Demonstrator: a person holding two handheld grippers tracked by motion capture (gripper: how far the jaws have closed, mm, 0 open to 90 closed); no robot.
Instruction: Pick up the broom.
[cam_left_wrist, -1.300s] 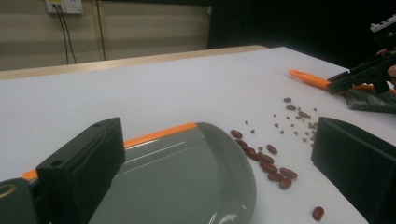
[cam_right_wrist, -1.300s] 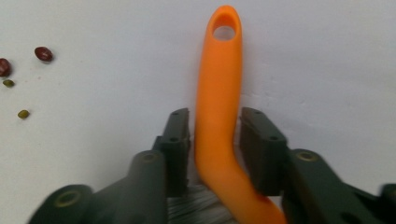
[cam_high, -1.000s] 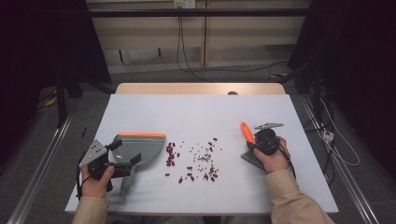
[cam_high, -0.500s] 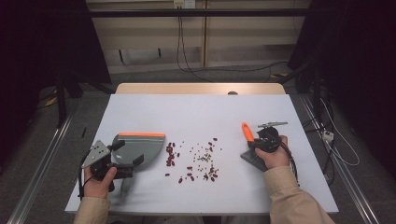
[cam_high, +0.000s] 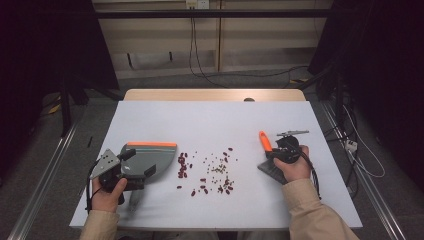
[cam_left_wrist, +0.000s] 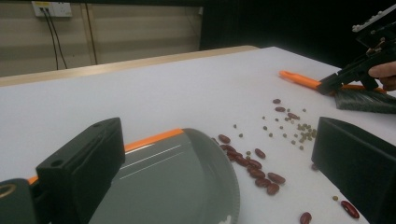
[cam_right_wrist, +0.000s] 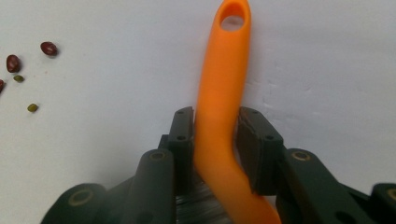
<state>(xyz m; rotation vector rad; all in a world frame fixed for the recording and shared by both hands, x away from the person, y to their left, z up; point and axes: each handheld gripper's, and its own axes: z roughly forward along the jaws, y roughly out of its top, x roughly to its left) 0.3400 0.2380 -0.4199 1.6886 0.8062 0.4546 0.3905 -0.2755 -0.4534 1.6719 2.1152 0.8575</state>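
1. Centrally, the right claw (cam_right_wrist: 212, 140) has its jaws closed on the orange handle of the brush (cam_right_wrist: 224, 84); the jaws have just been closing on it, and the brush lies on the white tabletop (cam_high: 210, 120).
2. Left claw (cam_high: 135, 172) holds the grey dustpan (cam_high: 152, 160); how far its jaws stand apart cannot be told.
3. Scattered beans (cam_high: 207, 172) lie between dustpan and brush, on the tabletop; the dustpan's tray appears bare.

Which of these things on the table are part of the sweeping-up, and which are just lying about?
In use:
- brush, clamped in the right gripper
- dustpan, at the left gripper
- spilled beans between them

Just there:
- cables on the floor behind the table
- white table itself
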